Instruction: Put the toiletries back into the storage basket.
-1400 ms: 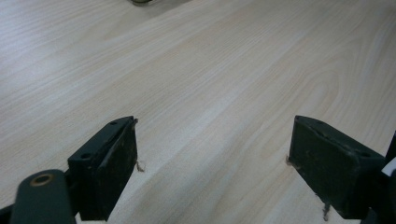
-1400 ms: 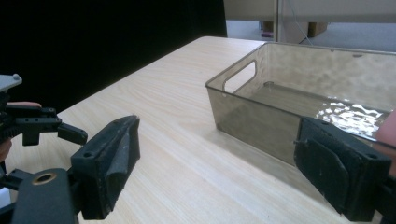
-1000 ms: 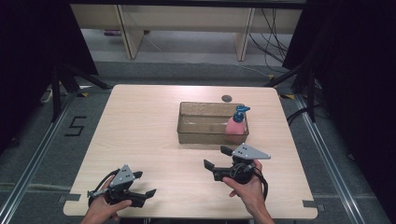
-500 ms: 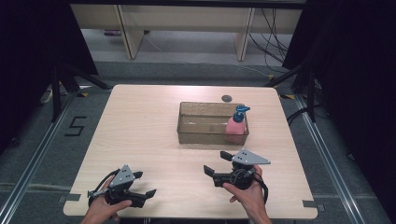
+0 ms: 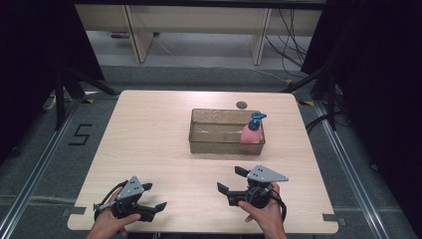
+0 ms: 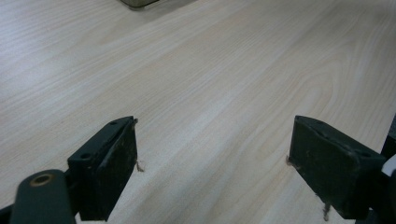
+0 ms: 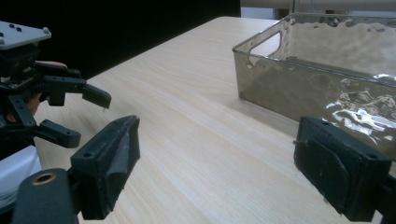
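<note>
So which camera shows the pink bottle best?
The high view: the pink bottle stands upright, blue pump on top, in the right end of the clear bin. The right gripper view catches the bin's wall, the left gripper view just a corner.

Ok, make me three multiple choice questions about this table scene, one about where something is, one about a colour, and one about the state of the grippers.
1. Where does the pink bottle stand?
A. inside the clear bin, at its right end
B. on the table beside the bin
C. between the jaws of a gripper

2. What colour is the bottle's pump top?
A. white
B. blue
C. green

3. How do the left gripper and right gripper stand?
A. both open, holding nothing
B. both shut
C. left shut on the bottle

Answers: 1 A, the high view shows it within the bin's walls. 2 B, the pump is plainly blue. 3 A, each gripper view shows bare table between spread jaws.
</note>
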A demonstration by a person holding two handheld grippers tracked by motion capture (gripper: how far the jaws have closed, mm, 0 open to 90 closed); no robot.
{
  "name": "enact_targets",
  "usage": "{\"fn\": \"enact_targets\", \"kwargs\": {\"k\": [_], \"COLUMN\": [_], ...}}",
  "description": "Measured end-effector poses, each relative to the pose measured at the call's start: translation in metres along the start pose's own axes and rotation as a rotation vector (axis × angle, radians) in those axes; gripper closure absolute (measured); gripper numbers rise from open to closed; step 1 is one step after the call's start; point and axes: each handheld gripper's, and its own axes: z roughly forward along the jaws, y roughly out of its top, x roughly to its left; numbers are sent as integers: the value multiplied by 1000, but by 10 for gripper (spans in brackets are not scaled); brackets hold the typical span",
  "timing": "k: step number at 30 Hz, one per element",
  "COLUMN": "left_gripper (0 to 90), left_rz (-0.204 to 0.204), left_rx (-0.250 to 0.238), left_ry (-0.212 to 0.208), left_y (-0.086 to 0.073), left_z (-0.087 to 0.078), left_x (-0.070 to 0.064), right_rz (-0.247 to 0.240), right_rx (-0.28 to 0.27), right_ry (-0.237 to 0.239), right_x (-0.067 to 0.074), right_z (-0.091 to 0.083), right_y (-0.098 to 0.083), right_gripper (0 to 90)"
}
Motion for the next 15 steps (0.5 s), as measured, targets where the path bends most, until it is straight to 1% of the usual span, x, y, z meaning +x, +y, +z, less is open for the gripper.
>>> {"fn": "enact_targets", "kwargs": {"k": [1,2,3,4,5,6,7,8,9,12,13,14,15], "left_gripper": [148,148,148,148,148,148,148,148,148,148,148,148,148], "left_rz": [0,4,8,8,8,8,8,7,9,8,8,8,7], "left_rx": [1,4,0,0,-1,-1,0,1,4,0,0,0,-2], "left_ry": [0,0,6,6,6,6,6,3,0,6,5,5,5], "left_y": [0,0,0,0,0,0,0,0,0,0,0,0,0], "left_z": [0,0,0,0,0,0,0,0,0,0,0,0,0], "left_x": [0,0,0,0,0,0,0,0,0,0,0,0,0], "right_rz": [-19,-17,5,-16,-5,-5,8,8,-4,-4,20,20,16], "right_rx": [8,7,14,2,13,13,12,12,16,6,17,17,28], "right_ry": [-14,-14,-4,-7,-4,-4,-5,-5,-6,-8,1,1,-1], "right_x": [-1,0,1,1,1,1,2,2,2,3,4,4,4], "right_z": [-1,-1,-2,-1,-2,-2,-3,-3,-5,-5,-7,-7,-8], "right_y": [0,-1,-3,-3,-4,-4,-6,-6,-7,-9,-11,-11,-12], "right_gripper": [153,153,153,153,154,154,153,153,153,153,154,154,154]}}
